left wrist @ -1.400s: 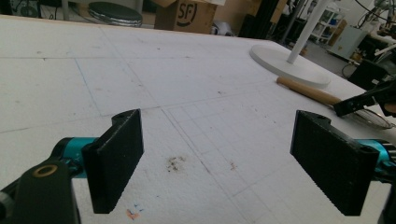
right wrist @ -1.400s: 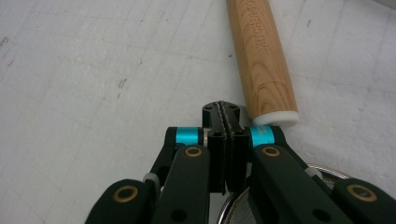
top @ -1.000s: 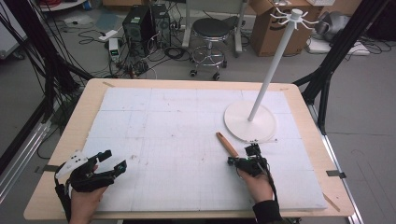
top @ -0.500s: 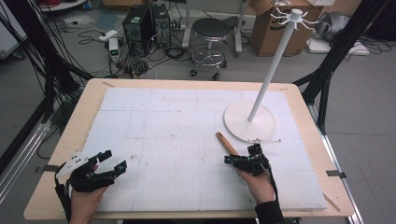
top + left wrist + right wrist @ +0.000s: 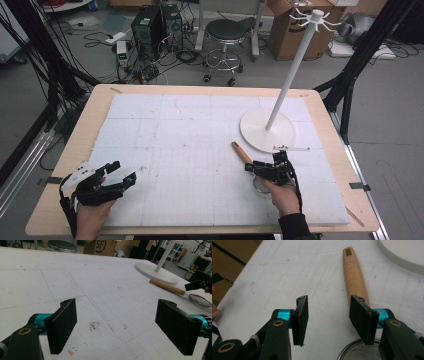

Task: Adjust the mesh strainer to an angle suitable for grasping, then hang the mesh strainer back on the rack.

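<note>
Seemingly "SF" on cardboard box (image 5: pixel 101 247)

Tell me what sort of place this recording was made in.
Probably a lab or workshop: a foam-covered table ringed by black frame struts, a computer tower amid floor cables, and a cardboard box beside a stool.

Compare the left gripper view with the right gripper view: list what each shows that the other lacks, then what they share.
Left gripper view: the left gripper, open over bare board, the white pole, a stool and a cardboard box. Right gripper view: the slot at the end of the strainer's wooden handle, and the right gripper up close. Its jaws have just been opening, and the handle lies beside one jaw, ungripped. Shared: that handle, the mesh bowl, the stand base and the foam board.
</note>
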The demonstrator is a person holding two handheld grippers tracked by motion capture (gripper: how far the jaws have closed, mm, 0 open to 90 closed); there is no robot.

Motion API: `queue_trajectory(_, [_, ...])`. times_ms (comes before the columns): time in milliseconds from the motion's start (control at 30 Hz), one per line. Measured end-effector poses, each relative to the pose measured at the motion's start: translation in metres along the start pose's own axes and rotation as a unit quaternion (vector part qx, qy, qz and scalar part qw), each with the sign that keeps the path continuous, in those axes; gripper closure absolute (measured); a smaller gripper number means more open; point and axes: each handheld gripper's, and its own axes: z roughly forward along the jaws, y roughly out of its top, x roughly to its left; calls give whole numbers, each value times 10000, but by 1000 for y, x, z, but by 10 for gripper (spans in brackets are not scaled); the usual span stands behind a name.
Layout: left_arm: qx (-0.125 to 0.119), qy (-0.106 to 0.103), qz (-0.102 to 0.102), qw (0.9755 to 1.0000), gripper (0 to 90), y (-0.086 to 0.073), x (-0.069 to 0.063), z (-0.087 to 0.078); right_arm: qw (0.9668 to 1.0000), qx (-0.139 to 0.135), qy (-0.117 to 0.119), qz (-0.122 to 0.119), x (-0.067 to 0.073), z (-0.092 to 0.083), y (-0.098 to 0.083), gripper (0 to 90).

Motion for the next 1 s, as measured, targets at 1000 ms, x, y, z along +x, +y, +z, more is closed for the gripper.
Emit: queue_trajectory(1000, [27, -29, 35, 10000, 183, 0, -1, 1, 9970, 687, -358, -37, -15, 13, 21, 525])
